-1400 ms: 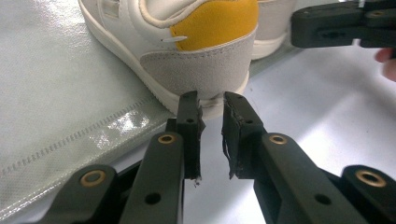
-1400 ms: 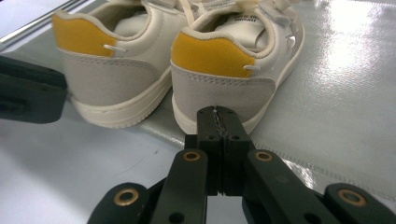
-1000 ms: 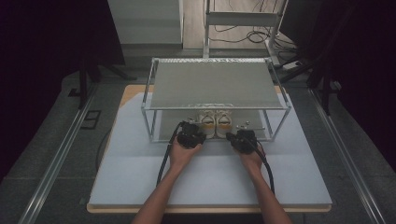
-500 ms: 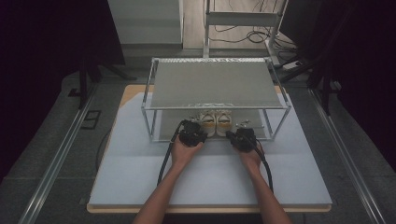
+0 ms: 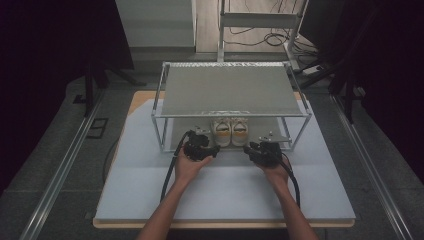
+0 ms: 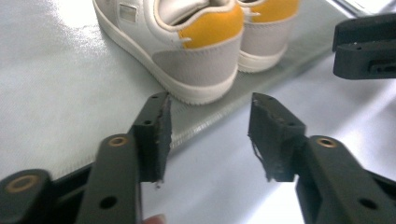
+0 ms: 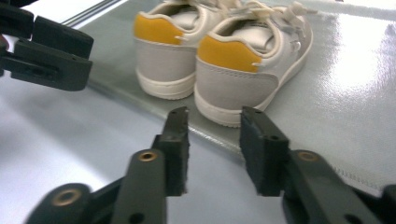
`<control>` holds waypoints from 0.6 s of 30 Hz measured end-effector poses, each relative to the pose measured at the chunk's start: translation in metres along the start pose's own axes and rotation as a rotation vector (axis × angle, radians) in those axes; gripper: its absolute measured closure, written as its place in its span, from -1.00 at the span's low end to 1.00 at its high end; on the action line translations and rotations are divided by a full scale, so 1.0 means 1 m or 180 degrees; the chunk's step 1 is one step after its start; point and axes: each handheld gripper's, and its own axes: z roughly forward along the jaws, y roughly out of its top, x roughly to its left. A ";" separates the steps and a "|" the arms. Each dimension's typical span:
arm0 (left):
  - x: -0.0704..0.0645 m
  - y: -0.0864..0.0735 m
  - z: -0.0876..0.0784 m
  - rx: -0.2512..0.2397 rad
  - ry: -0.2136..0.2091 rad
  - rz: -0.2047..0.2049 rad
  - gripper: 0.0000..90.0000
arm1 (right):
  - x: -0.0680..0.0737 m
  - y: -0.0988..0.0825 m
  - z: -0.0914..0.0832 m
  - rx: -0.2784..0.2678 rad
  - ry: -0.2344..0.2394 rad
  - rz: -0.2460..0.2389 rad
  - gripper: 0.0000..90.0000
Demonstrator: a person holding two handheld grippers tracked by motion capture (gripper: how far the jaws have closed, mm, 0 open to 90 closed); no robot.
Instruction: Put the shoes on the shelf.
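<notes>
Pale grey-blue table with wooden edge, metal-framed rack with grey mesh top shelf at its far half, dark grey floor, metal rails along both sides, cables on lit wooden floor behind, black surroundings left and right.

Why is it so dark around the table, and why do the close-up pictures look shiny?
High view: dim, black at the sides; the shoes sit in shadow under the rack. Left gripper view: bright glare on the mat. Right gripper view: white glare at right, near fingers soft.
</notes>
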 end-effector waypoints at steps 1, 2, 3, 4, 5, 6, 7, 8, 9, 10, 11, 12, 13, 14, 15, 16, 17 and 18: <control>0.000 -0.003 -0.005 -0.0013 -0.0011 0.0010 0.01 | 0.001 0.000 -0.002 -0.0009 0.0011 -0.0015 0.29; 0.001 -0.005 -0.008 -0.0028 -0.0013 0.0018 -0.02 | 0.002 -0.001 -0.006 -0.0046 0.0016 -0.0031 0.24; 0.001 -0.009 -0.013 -0.0045 -0.0019 0.0025 -0.05 | 0.002 -0.001 -0.008 -0.0059 0.0027 -0.0031 0.19; 0.001 -0.011 -0.016 -0.0052 -0.0027 0.0031 -0.08 | 0.003 -0.002 -0.011 -0.0063 0.0054 -0.0039 0.16; 0.002 -0.014 -0.019 -0.0044 -0.0022 0.0048 -0.10 | 0.003 -0.003 -0.012 -0.0064 0.0070 -0.0044 0.14; 0.002 -0.018 -0.024 -0.0045 -0.0029 0.0049 -0.12 | 0.003 -0.005 -0.015 -0.0070 0.0090 -0.0049 0.11; 0.002 -0.021 -0.026 -0.0055 -0.0036 0.0066 -0.14 | 0.003 -0.007 -0.018 -0.0087 0.0108 -0.0050 0.09; 0.003 -0.025 -0.031 -0.0080 -0.0043 0.0067 -0.16 | 0.002 -0.008 -0.020 -0.0077 0.0123 -0.0052 0.07; 0.004 -0.029 -0.034 -0.0089 -0.0055 0.0050 -0.17 | 0.002 -0.010 -0.023 -0.0071 0.0139 -0.0063 0.05; 0.004 -0.032 -0.037 -0.0088 -0.0063 0.0055 -0.18 | 0.002 -0.012 -0.026 -0.0072 0.0149 -0.0069 0.03; 0.005 -0.037 -0.041 -0.0076 -0.0066 0.0065 -0.19 | 0.002 -0.014 -0.028 -0.0076 0.0150 -0.0081 0.02; 0.006 -0.041 -0.044 -0.0078 -0.0067 0.0058 -0.20 | 0.001 -0.017 -0.032 -0.0079 0.0147 -0.0087 0.00; 0.007 -0.045 -0.047 -0.0078 -0.0076 0.0046 -0.21 | 0.001 -0.019 -0.036 -0.0078 0.0147 -0.0082 0.00; 0.008 -0.049 -0.050 -0.0082 -0.0083 0.0030 -0.21 | 0.000 -0.022 -0.039 -0.0081 0.0151 -0.0072 -0.01; 0.009 -0.054 -0.053 -0.0093 -0.0080 0.0013 -0.21 | -0.001 -0.025 -0.043 -0.0087 0.0151 -0.0065 -0.01; 0.010 -0.059 -0.056 -0.0102 -0.0079 0.0009 -0.21 | -0.002 -0.028 -0.047 -0.0090 0.0143 -0.0061 -0.02; 0.010 -0.063 -0.058 -0.0093 -0.0090 0.0008 -0.21 | -0.004 -0.032 -0.050 -0.0096 0.0135 -0.0055 -0.02; 0.011 -0.067 -0.060 -0.0082 -0.0085 0.0014 -0.21 | -0.005 -0.035 -0.054 -0.0093 0.0136 -0.0046 -0.02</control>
